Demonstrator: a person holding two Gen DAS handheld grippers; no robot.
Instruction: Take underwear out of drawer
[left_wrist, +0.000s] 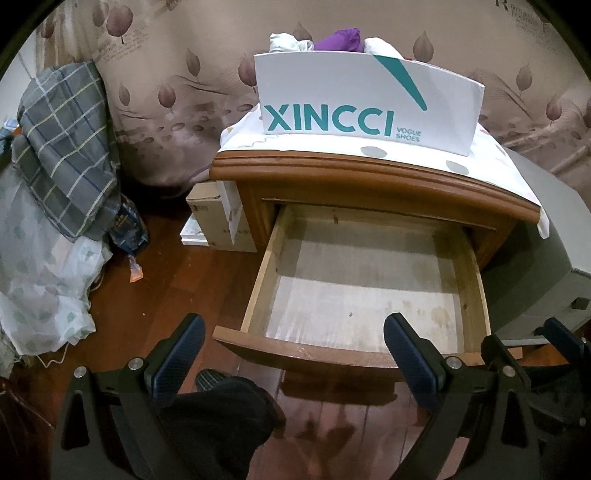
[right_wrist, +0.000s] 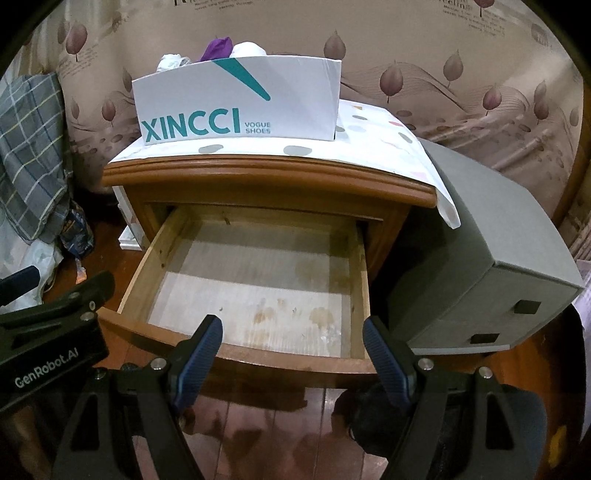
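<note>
The left hand-held gripper (left_wrist: 293, 341) is a matte black frame whose two arms spread in a V, each ending in a dark blue, finely ribbed pad (left_wrist: 184, 343). Round silver screw heads mark the pivots on each arm, and triangular cut-outs lighten the arm bases. The right hand-held gripper (right_wrist: 291, 343) is the same build, with blue ribbed pads (right_wrist: 384, 354) and silver screws. In the right wrist view, white lettering reading "GenRobot.AI" runs along the black side of the left unit. A person's dark clothing shows below.
</note>
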